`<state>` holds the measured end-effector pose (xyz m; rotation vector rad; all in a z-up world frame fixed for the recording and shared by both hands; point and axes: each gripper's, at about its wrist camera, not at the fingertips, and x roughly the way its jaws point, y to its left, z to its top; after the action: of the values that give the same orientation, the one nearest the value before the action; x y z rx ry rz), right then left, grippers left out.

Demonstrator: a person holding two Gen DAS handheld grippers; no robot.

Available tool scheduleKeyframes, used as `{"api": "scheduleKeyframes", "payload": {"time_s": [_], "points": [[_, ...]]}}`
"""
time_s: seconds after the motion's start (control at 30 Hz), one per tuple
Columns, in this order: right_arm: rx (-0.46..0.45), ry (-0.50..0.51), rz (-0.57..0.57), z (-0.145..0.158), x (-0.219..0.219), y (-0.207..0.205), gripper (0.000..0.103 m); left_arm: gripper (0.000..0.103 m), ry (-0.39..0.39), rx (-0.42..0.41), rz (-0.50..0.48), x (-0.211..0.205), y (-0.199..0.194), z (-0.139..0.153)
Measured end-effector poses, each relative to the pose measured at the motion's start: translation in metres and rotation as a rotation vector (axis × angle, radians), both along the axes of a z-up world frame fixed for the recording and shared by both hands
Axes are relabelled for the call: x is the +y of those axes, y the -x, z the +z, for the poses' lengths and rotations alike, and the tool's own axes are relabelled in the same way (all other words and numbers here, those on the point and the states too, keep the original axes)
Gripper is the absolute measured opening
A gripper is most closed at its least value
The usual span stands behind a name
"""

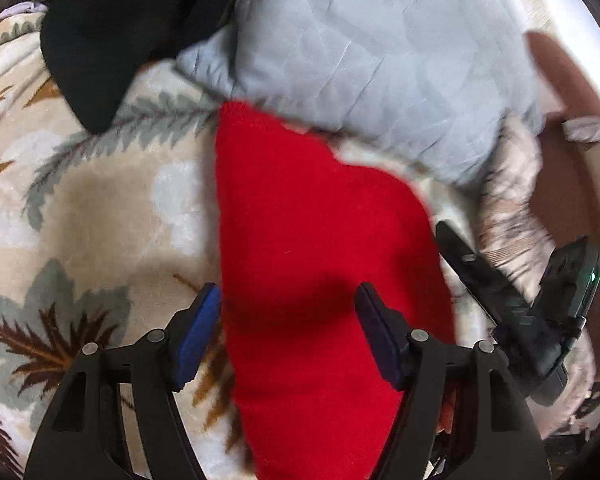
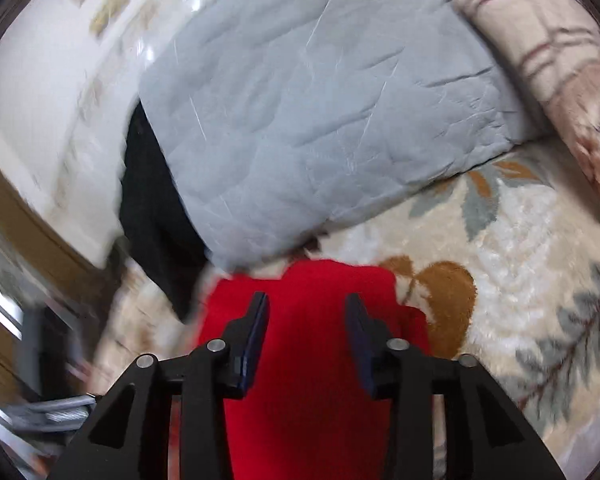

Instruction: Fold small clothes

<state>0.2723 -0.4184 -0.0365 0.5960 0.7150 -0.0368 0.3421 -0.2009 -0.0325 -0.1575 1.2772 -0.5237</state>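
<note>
the red knitted garment (image 1: 320, 264) is spread flat on the leaf-patterned plush blanket (image 1: 80, 208), a grey quilted pillow (image 1: 380, 52) at its 12 o'clock. the left tool (image 1: 288, 300) and right tool (image 2: 306, 308) are held wide, empty, above it. a fold is being set up; an edge must be pinched next.

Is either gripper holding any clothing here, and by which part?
Nothing is held. The left gripper and right gripper are both open over the red garment, with no cloth pinched between their fingers.
</note>
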Motion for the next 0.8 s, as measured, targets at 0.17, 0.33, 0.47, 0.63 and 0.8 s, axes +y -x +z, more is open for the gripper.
{"api": "scheduleKeyframes", "payload": {"time_s": [0.17,0.33,0.47,0.63,0.8], "points": [[0.112,0.048,-0.028,-0.019,-0.005,-0.003,0.033,0.074,0.098,0.109,0.026,0.017,-0.006,-0.018],[0.025,-0.134,-0.006,-0.013,-0.036,0.046,0.067,0.073,0.241,0.116,0.028,0.054,0.008,-0.008],[0.035,-0.311,0.029,-0.044,-0.043,0.057,0.068,0.073,0.305,0.23,0.016,0.045,0.015,-0.033],[0.036,-0.375,0.072,-0.064,-0.028,0.045,0.07,0.079,0.269,0.232,0.03,0.028,0.02,-0.045],[0.059,-0.218,0.126,-0.047,-0.008,0.034,0.044,0.063,0.235,0.192,0.068,0.028,0.02,-0.036]]}}
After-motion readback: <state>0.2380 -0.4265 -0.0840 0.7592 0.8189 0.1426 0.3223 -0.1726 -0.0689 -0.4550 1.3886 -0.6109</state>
